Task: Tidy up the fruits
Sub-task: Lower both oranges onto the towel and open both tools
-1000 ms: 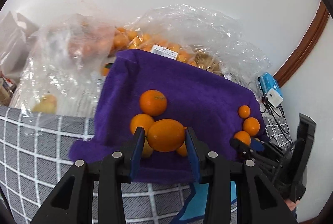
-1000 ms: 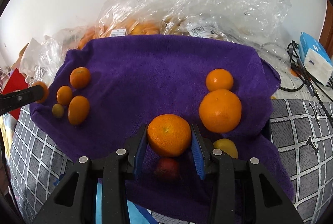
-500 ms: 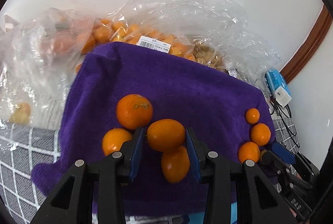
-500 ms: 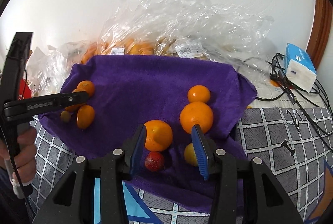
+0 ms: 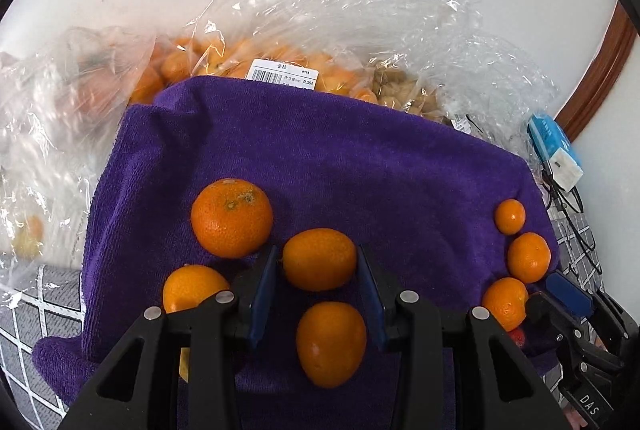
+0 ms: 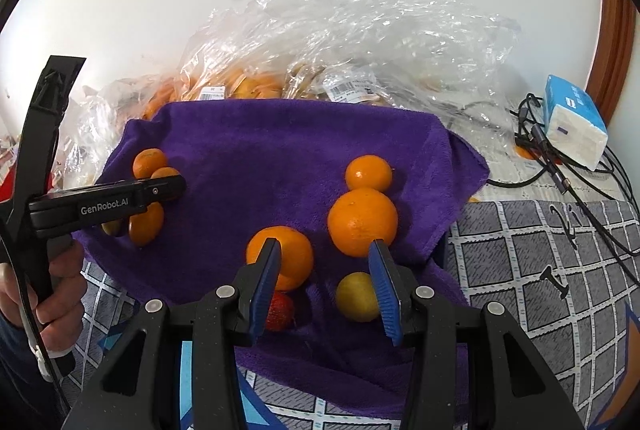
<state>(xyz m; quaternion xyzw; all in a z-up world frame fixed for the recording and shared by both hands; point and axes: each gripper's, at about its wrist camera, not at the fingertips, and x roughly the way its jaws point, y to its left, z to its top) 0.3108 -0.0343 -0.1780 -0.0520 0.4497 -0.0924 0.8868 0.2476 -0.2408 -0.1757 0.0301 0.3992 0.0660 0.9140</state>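
Left gripper (image 5: 319, 284): closed on a kumquat (image 5: 319, 259) above the purple towel's (image 5: 320, 158) near-left cluster. Right gripper (image 6: 326, 280): jaws wide, empty. Set your kumquat down beside its neighbours; release gently so it won't roll.

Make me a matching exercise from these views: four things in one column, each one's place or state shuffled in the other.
1. left tool
2. right tool
3. red fruit
4. tissue pack

A. beside black cables, off the purple towel
B. open, gripping nothing
C. shut on a small orange fruit
D. near towel edge, partly behind a tool finger

Pairs: 1-C, 2-B, 3-D, 4-A
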